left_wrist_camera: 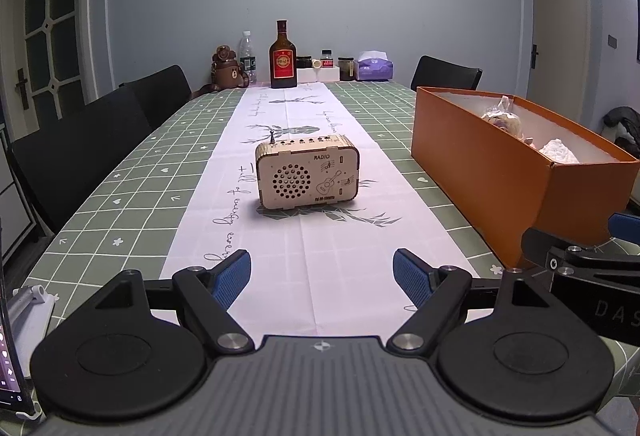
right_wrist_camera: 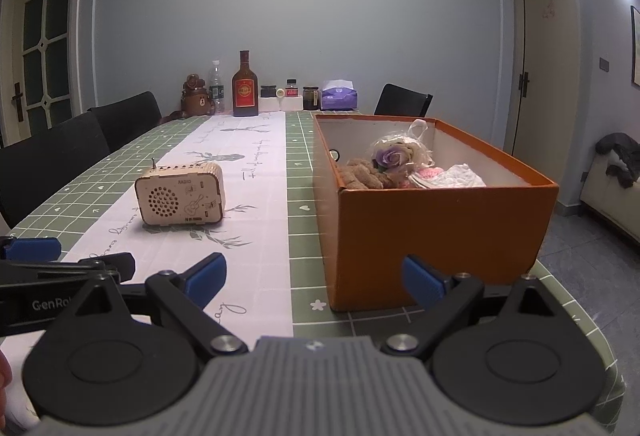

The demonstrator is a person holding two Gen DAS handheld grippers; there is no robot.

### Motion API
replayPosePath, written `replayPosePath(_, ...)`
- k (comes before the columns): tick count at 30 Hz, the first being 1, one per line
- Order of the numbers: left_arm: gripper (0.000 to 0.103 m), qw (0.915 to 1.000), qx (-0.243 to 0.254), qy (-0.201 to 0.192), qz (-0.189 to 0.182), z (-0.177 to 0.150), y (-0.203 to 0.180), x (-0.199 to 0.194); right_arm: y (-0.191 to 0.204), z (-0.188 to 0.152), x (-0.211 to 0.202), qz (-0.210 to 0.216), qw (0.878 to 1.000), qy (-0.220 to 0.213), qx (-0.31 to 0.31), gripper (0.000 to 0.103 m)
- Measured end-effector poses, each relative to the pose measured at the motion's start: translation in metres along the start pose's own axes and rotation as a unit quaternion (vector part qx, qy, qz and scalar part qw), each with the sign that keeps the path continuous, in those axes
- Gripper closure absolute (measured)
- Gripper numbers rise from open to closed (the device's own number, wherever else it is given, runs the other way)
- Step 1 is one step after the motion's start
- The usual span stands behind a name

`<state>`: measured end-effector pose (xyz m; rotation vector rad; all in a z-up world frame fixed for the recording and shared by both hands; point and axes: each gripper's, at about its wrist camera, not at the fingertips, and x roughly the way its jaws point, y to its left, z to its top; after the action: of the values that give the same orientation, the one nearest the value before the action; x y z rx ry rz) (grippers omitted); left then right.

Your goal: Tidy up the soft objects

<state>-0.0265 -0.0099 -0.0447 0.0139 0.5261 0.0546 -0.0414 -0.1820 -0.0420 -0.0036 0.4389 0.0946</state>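
Orange box (right_wrist_camera: 436,224) beyond right gripper (right_wrist_camera: 316,278)

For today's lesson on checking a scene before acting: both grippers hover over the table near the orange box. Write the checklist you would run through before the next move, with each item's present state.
1. Left gripper empty, jaws apart: ok.
2. Right gripper empty, jaws wide: ok.
3. Orange box open on top and upright on the table: ok.
4. Soft things already in the box, namely the brown plush, the purple flower bundle and the white fabric: ok.
5. Soft objects left loose on the tablecloth: none seen nearby; far end cannot tell.
6. Wooden radio stands apart from both grippers, clear of the box: ok.
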Motion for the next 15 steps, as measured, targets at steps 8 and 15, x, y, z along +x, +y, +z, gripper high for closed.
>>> replayPosePath(8,0.008,1.0,-0.003,-0.002,0.002,0.0003,0.0016,-0.0009,0.0027,-0.0014,-0.0026,-0.001,1.0,-0.007,-0.006,0.009)
replayPosePath(15,0.008,1.0,-0.002,-0.001,0.001,-0.0004,0.0007,-0.0015,0.0032,-0.0037,-0.002,-0.001,1.0,-0.005,-0.004,0.009)
